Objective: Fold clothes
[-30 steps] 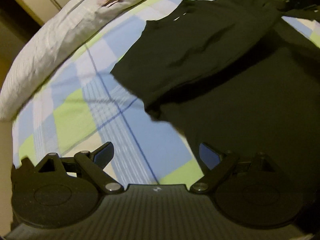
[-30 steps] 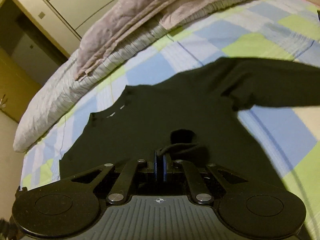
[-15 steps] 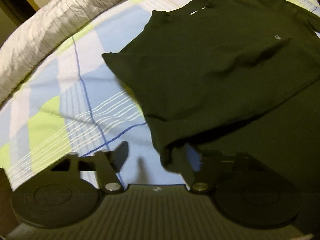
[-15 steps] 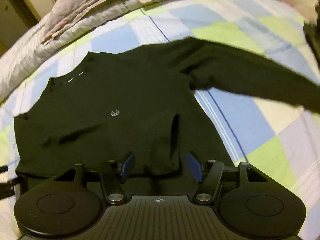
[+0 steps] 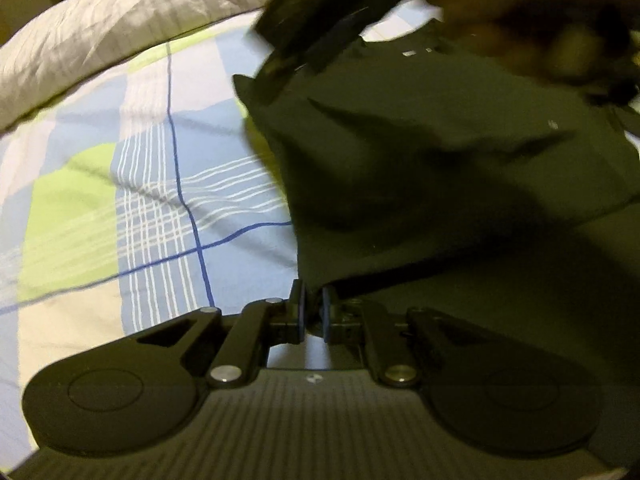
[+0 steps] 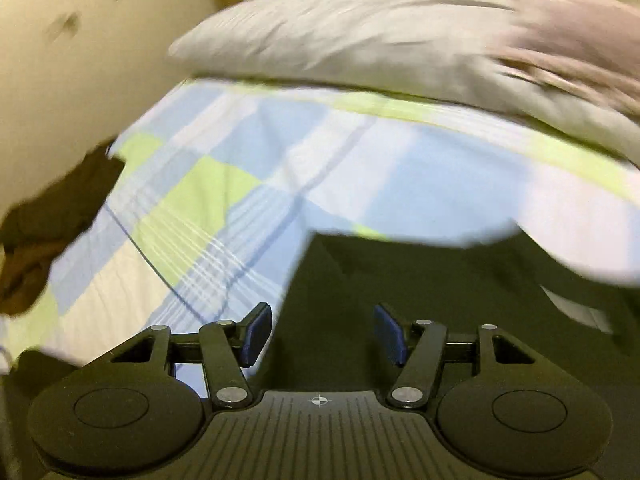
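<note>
Left tool (image 5: 311, 312) has just been closing and now pinches a lower corner of the dark long-sleeved shirt (image 5: 440, 168) between its blue pads. That shirt lies spread on the bed's checked sheet (image 5: 152, 184), its collar toward the grey striped pillow (image 5: 120, 36). Only the left wrist view shows this pinch, the shirt's small chest logo, and a blurred dark shape crossing above the shirt's collar end, too smeared to name for certain.

Right tool (image 6: 320, 336) stands spread, its blue pads (image 6: 256, 334) apart with nothing pressed between them; the shirt (image 6: 420, 288) lies beneath and beyond them. Only the right wrist view, heavily blurred, shows the pillow (image 6: 340, 40) end on, a pinkish blanket (image 6: 580, 32) on the pillow, the cream wall (image 6: 80, 60) beyond the bed, and a dark brown blurred mass (image 6: 52, 220) at the sheet's (image 6: 360, 168) left edge.
</note>
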A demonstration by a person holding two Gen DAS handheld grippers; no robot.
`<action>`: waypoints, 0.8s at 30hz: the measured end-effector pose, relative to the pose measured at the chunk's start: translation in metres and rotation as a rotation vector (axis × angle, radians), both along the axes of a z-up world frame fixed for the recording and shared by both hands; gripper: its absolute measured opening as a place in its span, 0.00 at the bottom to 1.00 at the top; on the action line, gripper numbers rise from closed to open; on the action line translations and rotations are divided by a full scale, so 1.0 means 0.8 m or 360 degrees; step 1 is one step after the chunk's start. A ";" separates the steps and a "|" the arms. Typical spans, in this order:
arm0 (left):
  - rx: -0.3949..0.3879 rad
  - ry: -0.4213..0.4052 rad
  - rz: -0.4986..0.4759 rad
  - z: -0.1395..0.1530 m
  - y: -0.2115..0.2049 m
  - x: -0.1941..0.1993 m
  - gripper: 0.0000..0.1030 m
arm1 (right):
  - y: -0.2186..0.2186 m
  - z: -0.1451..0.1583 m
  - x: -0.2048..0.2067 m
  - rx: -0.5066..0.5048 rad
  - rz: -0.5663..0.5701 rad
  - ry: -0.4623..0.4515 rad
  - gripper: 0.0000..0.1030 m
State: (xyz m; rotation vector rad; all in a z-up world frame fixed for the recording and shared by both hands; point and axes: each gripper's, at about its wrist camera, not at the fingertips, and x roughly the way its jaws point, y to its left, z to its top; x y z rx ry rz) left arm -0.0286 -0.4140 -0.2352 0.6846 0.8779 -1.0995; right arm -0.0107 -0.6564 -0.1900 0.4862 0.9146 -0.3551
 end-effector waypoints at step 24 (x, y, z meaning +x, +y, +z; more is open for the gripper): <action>-0.0065 0.0092 -0.0016 0.028 0.049 0.010 0.09 | 0.037 -0.032 -0.116 0.0199 -0.0753 0.0120 0.23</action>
